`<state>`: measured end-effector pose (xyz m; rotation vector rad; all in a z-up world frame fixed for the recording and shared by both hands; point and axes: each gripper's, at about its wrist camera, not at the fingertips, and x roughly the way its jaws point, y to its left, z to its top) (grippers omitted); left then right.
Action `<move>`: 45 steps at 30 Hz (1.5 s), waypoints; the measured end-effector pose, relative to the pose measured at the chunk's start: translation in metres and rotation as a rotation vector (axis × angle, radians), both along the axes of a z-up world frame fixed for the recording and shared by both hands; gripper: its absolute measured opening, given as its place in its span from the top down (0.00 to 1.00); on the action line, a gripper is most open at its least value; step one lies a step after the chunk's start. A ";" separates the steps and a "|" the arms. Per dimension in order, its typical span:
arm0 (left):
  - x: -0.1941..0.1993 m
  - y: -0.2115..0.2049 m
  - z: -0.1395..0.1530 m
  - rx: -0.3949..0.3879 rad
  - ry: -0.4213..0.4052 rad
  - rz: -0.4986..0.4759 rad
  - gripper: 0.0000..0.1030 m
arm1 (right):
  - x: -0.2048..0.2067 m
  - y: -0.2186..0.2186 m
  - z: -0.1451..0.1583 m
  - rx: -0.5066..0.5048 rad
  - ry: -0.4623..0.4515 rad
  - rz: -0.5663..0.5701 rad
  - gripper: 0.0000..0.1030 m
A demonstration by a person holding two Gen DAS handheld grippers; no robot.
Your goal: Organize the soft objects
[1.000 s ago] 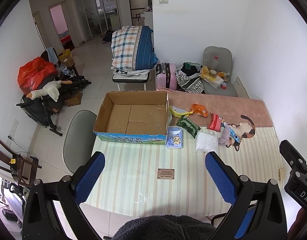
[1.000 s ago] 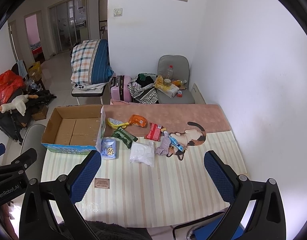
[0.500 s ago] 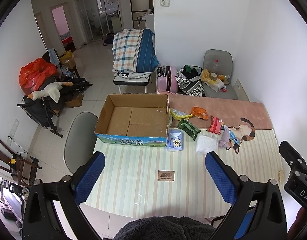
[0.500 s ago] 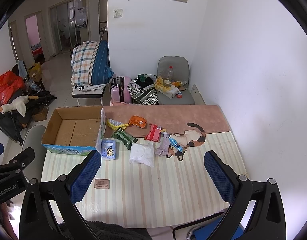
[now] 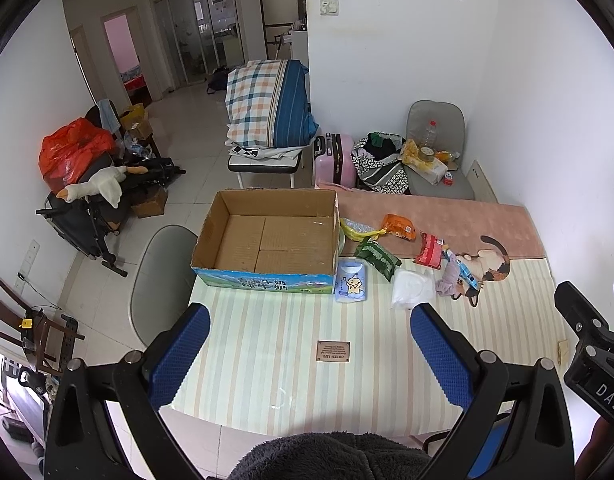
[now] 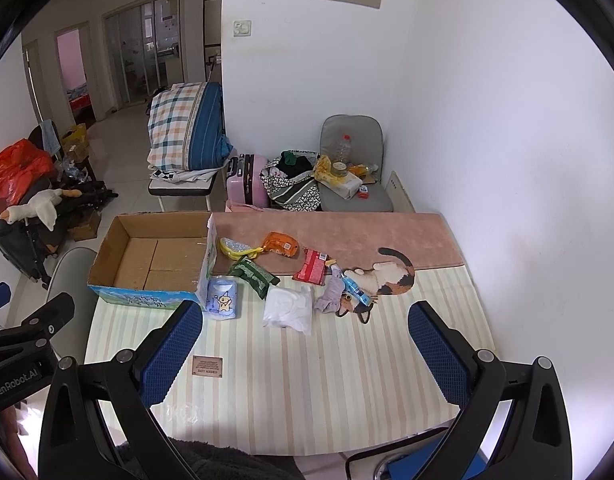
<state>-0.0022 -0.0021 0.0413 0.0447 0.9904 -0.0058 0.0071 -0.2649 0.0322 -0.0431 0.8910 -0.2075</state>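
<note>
Both held high above the striped table (image 5: 267,360): left gripper (image 5: 307,344) and right gripper (image 6: 307,340) spread wide, gripping nothing. Cardboard box (image 5: 267,240) beside white packet (image 6: 289,308).

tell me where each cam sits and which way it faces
Left wrist: on the left gripper, high above the table's near edge, facing the cardboard box; its open blue fingers and the right gripper's body show.
Right wrist: on the right gripper, further right, facing the white pouch; open fingers show.
Shared: box, pouch, striped table.
</note>
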 end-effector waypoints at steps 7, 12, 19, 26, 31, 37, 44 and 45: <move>-0.002 0.001 -0.001 -0.002 -0.003 0.001 0.00 | -0.001 0.001 0.002 -0.002 -0.006 -0.002 0.00; 0.000 0.000 0.001 -0.001 -0.005 0.002 0.00 | -0.002 0.001 0.004 0.000 -0.015 -0.001 0.00; -0.002 0.001 0.000 0.000 -0.007 0.000 0.00 | -0.003 0.001 0.004 0.004 -0.016 -0.001 0.00; -0.002 0.001 0.000 -0.004 -0.011 0.000 0.00 | -0.005 0.002 0.003 0.024 -0.024 0.001 0.00; 0.021 -0.001 0.007 -0.033 -0.042 -0.008 0.00 | 0.007 -0.020 -0.012 0.082 -0.016 -0.023 0.00; 0.101 -0.030 -0.051 -0.048 0.071 -0.076 0.00 | 0.060 -0.079 -0.067 0.113 0.081 -0.082 0.00; 0.212 -0.059 -0.186 -0.213 0.429 -0.039 0.00 | 0.156 -0.157 -0.217 0.271 0.373 -0.166 0.00; 0.224 -0.062 -0.202 -0.211 0.460 -0.018 0.01 | 0.168 -0.166 -0.247 0.320 0.422 -0.188 0.00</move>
